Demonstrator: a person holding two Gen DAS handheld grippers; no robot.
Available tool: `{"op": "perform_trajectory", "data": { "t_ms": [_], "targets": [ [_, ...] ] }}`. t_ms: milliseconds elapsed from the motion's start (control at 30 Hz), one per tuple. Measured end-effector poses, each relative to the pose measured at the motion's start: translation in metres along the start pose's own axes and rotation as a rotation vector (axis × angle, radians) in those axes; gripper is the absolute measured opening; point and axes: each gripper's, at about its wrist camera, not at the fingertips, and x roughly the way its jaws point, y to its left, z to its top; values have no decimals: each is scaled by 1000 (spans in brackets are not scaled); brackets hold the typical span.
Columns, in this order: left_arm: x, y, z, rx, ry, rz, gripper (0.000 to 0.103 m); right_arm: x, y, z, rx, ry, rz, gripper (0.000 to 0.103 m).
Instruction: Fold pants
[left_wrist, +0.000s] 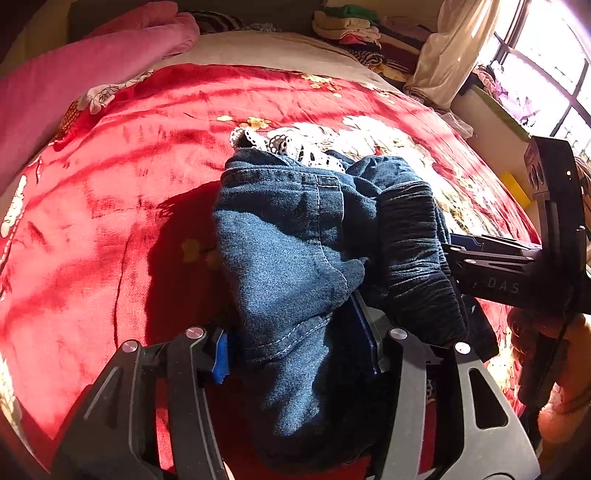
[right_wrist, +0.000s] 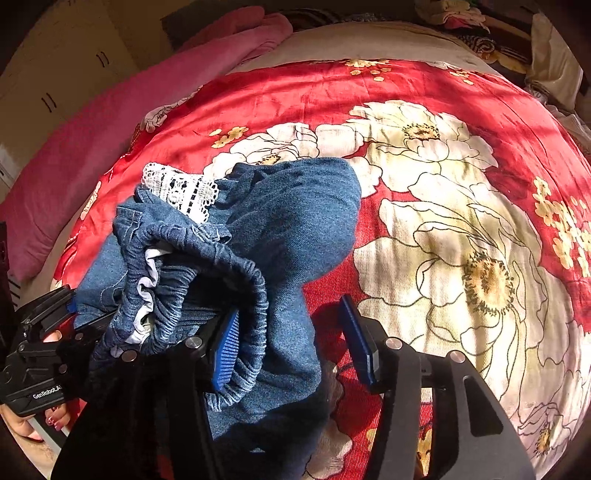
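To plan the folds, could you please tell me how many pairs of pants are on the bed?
1: the jeans, bunched over the red bedspread; more may hide underneath.

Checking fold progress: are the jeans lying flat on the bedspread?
No, the jeans sit bunched in a heap, elastic waistband curled open, on the red floral bedspread.

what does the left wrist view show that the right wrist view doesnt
Only the left wrist view: a window at the far right, a cream curtain, a yellow item by the bed edge, and the right claw from outside.

Only the right wrist view: cupboard doors at the left, the big white flower print, the waistband opening with its white lining, and the left claw from outside.

Both: jeans with lace trim, red bedspread, pink blanket.
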Motion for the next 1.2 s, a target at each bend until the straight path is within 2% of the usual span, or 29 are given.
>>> {"op": "perform_trajectory", "data": {
  "t_ms": [100,433,1033,1200],
  "targets": [
    [-1,0,0,3,0,8,52,-5,-2,-1,13,-11,13,58],
    [-7,0,-2,-2,-1,14,58,-24,-8,-3,43,-52,41,68],
    [-26,-6,-4,3,-21,51,82,-49,-4,-4,41,-96,58,82],
    [-33,-7,-1,10,-38,71,92,-56,-2,-5,40,-115,62,86]
  ]
}}
